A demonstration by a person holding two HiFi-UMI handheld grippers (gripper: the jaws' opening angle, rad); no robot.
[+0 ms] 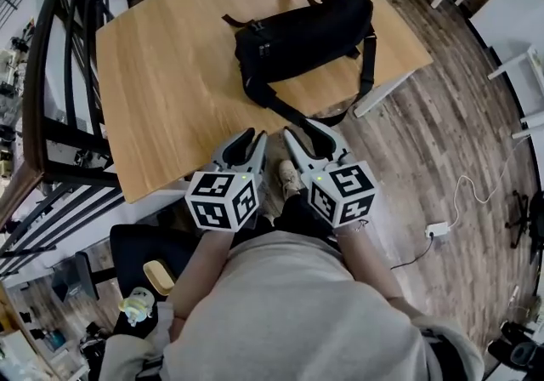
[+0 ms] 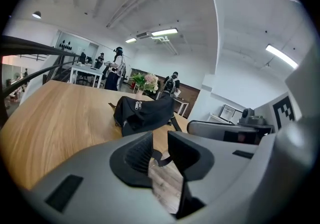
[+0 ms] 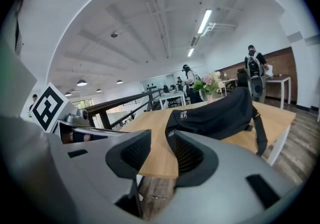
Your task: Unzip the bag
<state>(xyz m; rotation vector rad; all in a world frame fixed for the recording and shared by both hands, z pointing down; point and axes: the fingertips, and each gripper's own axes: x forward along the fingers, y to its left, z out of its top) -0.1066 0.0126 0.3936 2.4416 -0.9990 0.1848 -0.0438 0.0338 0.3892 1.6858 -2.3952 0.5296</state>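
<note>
The person holds both tools low in front of the body, just outside the near edge of the tabletop [image 1: 170, 90], over the floor. The left hand-held gripper [image 1: 252, 139] and the right hand-held gripper [image 1: 304, 131] are side by side. Both are released with nothing between the jaws, the right one a little wider. I think they are kept so to be ready: one to steady the bag, one to take the zipper pulls [image 2: 137, 104], which face them. The bag [image 1: 306, 31] lies well apart, on the far right part of the tabletop, with its strap [image 1: 368, 60] hanging over the right edge.
</note>
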